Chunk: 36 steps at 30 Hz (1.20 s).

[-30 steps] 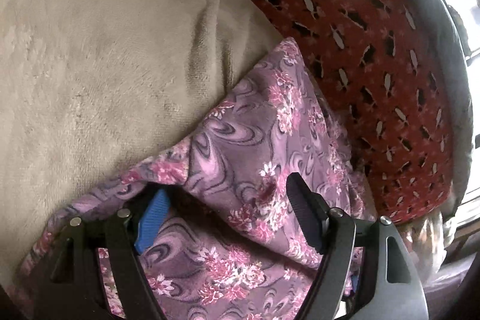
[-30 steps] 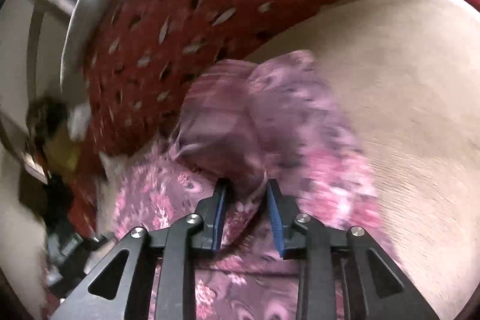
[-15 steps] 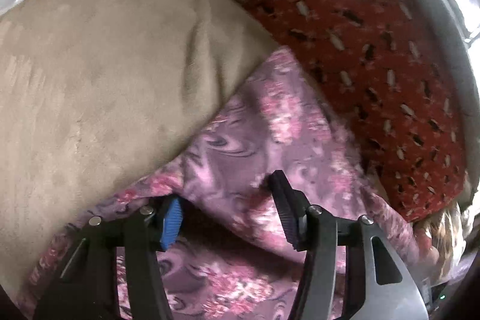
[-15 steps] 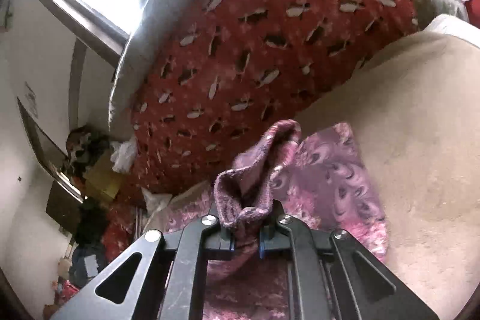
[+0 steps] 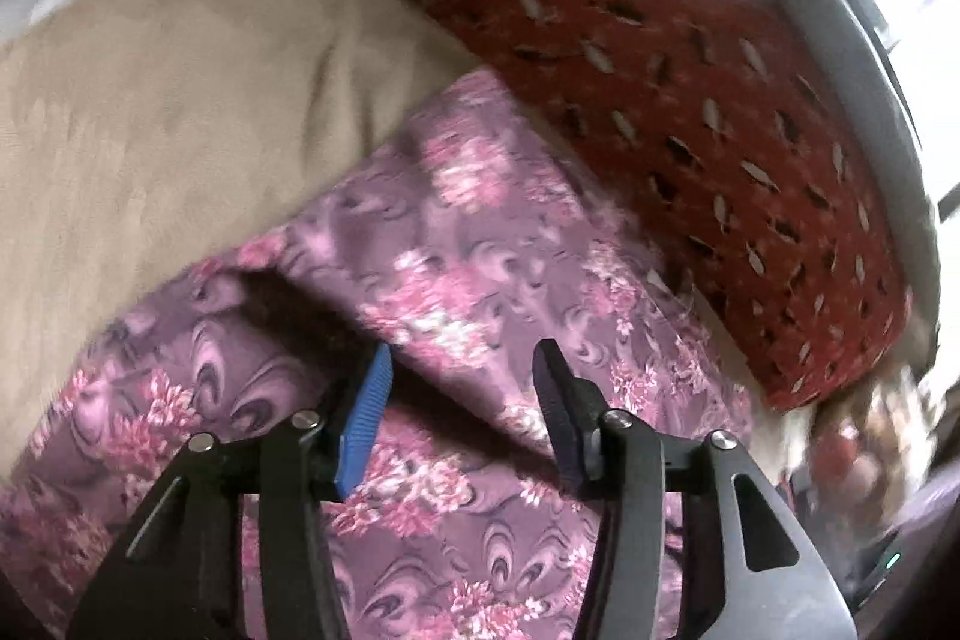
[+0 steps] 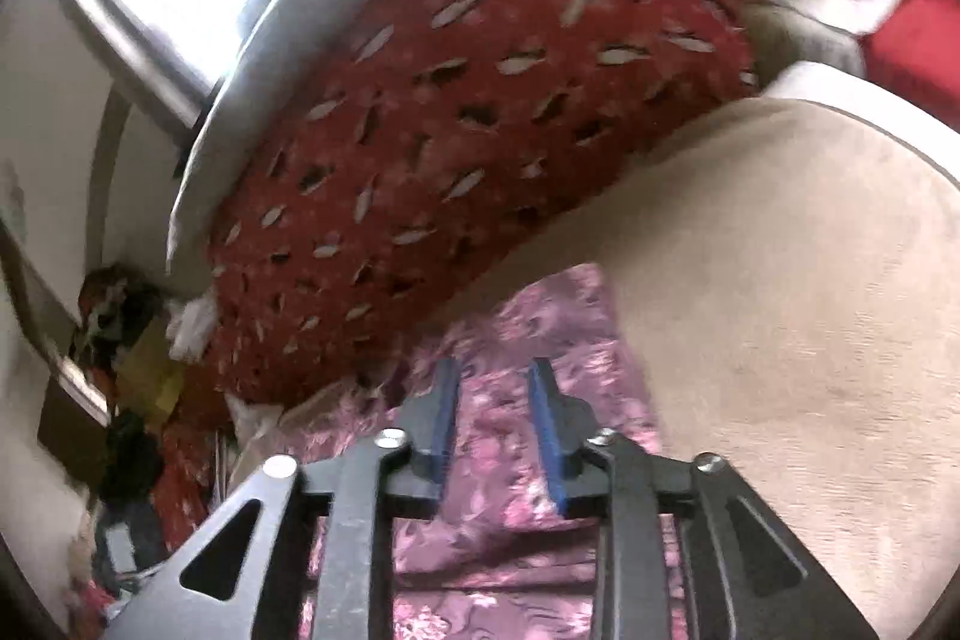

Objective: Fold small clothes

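The purple floral garment (image 5: 480,268) lies on the beige blanket (image 5: 168,112), its far edge just beside the red patterned cushion (image 5: 690,58). One layer is doubled over another, w/ a dark fold gap showing in the left wrist view. Looks like mid-fold: first fold down, edges not yet squared (a judgement, both views are blurred).

Left gripper (image 5: 462,400) is spread wide over the fold's raised edge, cloth passing between the jaws, not pinched. Right gripper (image 6: 492,418) is parted too, nothing between its pads, low over the cloth near the cushion side; can't tell if it touches.

Next move prob. calls for the left to close on that loose upper layer at the fold gap, the right to take a matching corner, then carry both across evenly so the layers don't bunch vs. the cushion. Thin fabric, so a shallow bite may slip.
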Available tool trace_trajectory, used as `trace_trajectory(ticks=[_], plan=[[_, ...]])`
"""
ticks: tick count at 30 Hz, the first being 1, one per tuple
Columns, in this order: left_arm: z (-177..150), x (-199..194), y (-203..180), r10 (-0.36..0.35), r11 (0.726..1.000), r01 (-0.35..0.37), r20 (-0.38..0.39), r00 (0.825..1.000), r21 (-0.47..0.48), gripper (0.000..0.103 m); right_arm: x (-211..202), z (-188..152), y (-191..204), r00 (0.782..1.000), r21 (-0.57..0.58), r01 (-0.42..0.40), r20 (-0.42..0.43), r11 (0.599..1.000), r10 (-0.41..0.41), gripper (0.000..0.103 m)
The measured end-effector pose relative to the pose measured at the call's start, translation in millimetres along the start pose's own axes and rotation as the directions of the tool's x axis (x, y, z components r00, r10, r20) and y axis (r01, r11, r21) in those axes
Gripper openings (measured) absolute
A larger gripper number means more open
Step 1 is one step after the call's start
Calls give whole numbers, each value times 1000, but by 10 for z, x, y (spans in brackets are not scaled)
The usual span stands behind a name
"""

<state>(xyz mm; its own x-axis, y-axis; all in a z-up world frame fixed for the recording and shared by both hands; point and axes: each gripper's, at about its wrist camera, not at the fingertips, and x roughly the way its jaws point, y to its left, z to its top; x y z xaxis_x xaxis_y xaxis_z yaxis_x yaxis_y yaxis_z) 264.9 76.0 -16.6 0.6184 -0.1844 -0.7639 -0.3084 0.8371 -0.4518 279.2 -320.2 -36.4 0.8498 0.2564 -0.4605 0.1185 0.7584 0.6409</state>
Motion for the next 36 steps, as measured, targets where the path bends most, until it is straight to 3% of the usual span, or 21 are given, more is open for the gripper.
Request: trace_trajectory(ticks=[2, 4, 5, 6, 7, 15, 18, 22, 24, 26, 28, 30, 31, 34, 36], plan=[[35, 154, -111, 87, 992, -86, -8, 996, 89, 54, 222, -96, 63, 997, -57, 27, -73, 998, -31, 36], [49, 414, -72, 139, 985, -128, -99, 985, 113, 54, 533, -257, 9, 974, -80, 93, -200, 992, -108, 39], [58, 489, -41, 145, 985, -132, -113, 983, 111, 54, 626, -344, -9, 968, -105, 105, -216, 989, -125, 38], [72, 470, -52, 146, 984, -136, -88, 985, 117, 55, 572, -398, 47, 981, -162, 100, -149, 982, -125, 43], [92, 456, -78, 150, 982, -139, -91, 984, 125, 55, 567, -419, 113, 980, -196, 100, -150, 975, -131, 47], [133, 529, -75, 167, 975, -153, -81, 983, 160, 57, 379, -433, 298, 937, -318, 112, -282, 942, -206, 52], [57, 512, -138, 182, 968, -164, -81, 980, 190, 59, 187, -592, 155, 894, -321, 111, -381, 940, -235, 55], [-28, 365, -95, 197, 966, -172, -121, 973, 191, 60, -136, -833, 141, 826, -471, 105, -450, 876, -340, 55], [-89, 288, -82, 220, 958, -188, -139, 965, 215, 60, -301, -996, 132, 792, -539, 98, -467, 836, -394, 64], [-218, 214, -93, 246, 948, -203, -157, 957, 246, 60, -430, -1142, 85, 776, -555, 87, -483, 828, -405, 69], [-367, 109, -57, 257, 940, -202, -178, 950, 275, 60, -549, -1284, 71, 787, -581, 91, -456, 809, -416, 77], [-490, -15, 3, 263, 932, -193, -210, 942, 306, 60, -611, -1431, 64, 795, -590, 87, -444, 803, -413, 97], [-532, -71, 48, 262, 931, -182, -232, 937, 315, 60, -620, -1498, 69, 800, -598, 89, -433, 796, -415, 100], [-619, -225, 220, 248, 941, -152, -307, 919, 303, 60, -595, -1680, 141, 811, -669, 128, -354, 732, -465, 103], [-633, -343, 384, 228, 953, -137, -345, 910, 269, 60, -589, -1675, 139, 814, -659, 141, -348, 739, -466, 103]])
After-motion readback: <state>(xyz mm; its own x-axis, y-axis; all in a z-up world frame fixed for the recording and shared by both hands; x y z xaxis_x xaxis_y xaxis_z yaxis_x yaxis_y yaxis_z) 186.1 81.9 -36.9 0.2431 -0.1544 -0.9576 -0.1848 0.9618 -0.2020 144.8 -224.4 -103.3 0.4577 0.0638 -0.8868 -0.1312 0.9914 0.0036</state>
